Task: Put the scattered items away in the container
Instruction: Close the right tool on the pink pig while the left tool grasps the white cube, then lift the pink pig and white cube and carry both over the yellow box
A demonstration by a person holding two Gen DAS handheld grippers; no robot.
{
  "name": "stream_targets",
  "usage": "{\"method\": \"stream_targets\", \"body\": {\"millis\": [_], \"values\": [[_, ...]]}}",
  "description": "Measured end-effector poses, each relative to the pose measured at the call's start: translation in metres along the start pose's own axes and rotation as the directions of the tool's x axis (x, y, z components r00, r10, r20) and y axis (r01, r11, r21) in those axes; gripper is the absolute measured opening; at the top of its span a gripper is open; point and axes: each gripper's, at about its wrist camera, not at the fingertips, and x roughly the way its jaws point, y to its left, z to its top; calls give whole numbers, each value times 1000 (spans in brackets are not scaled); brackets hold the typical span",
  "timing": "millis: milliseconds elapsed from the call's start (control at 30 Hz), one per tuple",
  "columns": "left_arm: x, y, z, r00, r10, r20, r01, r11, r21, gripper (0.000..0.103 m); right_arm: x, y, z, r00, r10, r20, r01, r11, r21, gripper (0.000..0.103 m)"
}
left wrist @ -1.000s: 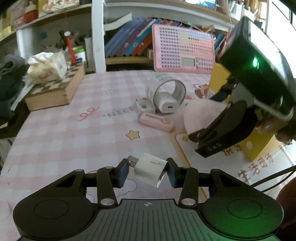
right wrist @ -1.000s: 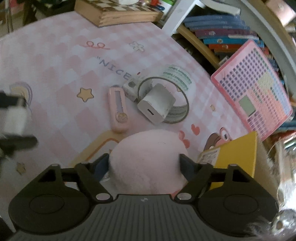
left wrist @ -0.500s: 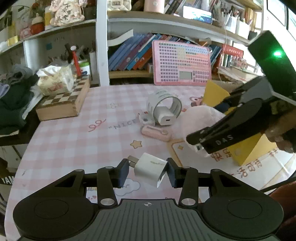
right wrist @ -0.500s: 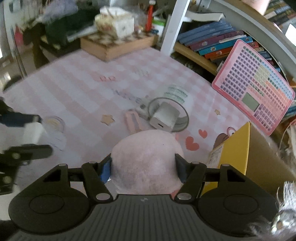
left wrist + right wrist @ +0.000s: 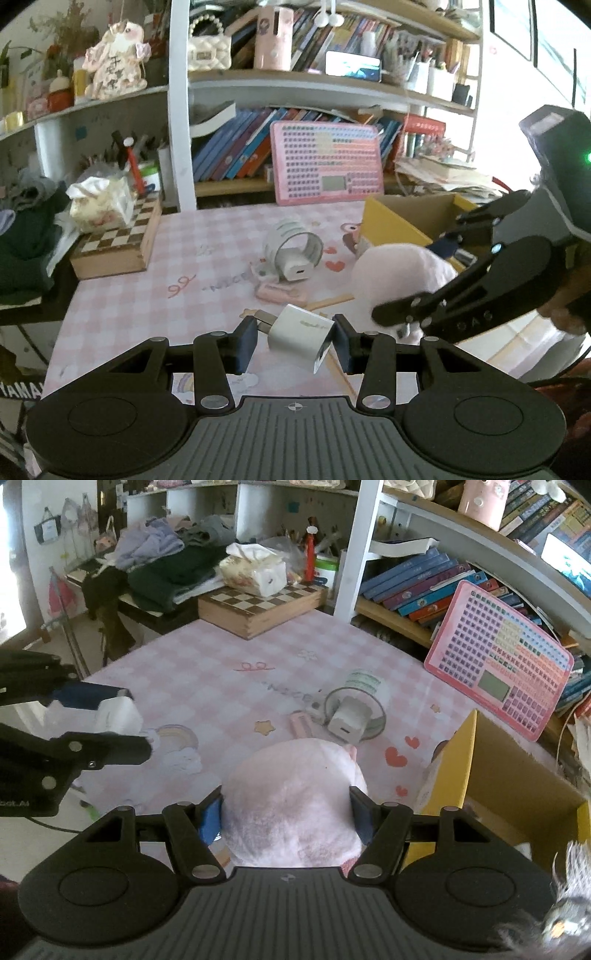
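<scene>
My left gripper [image 5: 295, 338] is shut on a small white plug charger [image 5: 300, 334] and holds it above the pink checked table. My right gripper [image 5: 286, 808] is shut on a fluffy pink puff [image 5: 291, 797], also lifted; the puff shows in the left wrist view [image 5: 399, 273]. The open yellow cardboard box [image 5: 517, 775] stands just right of the puff. On the table lie a tape roll [image 5: 364, 701], a second white charger [image 5: 347, 720] inside it, and a pink utility knife [image 5: 301, 725].
A wooden chessboard box [image 5: 258, 609] with a tissue pack on it stands at the table's far left. A pink calculator board [image 5: 502, 679] leans against the bookshelf behind the box. Clothes are piled on a side table [image 5: 166, 565].
Both grippers have risen well above the table with their loads. The right gripper has lifted the puff off the table, nearer the yellow box.
</scene>
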Motion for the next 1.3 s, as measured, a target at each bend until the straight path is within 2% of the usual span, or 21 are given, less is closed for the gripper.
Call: {"method": "stream_targets", "body": {"millis": [333, 1300], "values": [[-26, -11, -10, 1000, -23, -9, 23, 1000, 14, 42, -24, 27, -21, 999, 31, 29, -33, 998, 60, 65], [-61, -27, -34, 995, -101, -27, 102, 993, 54, 42, -64, 63, -66, 998, -28, 53, 21, 990, 140, 66]]}}
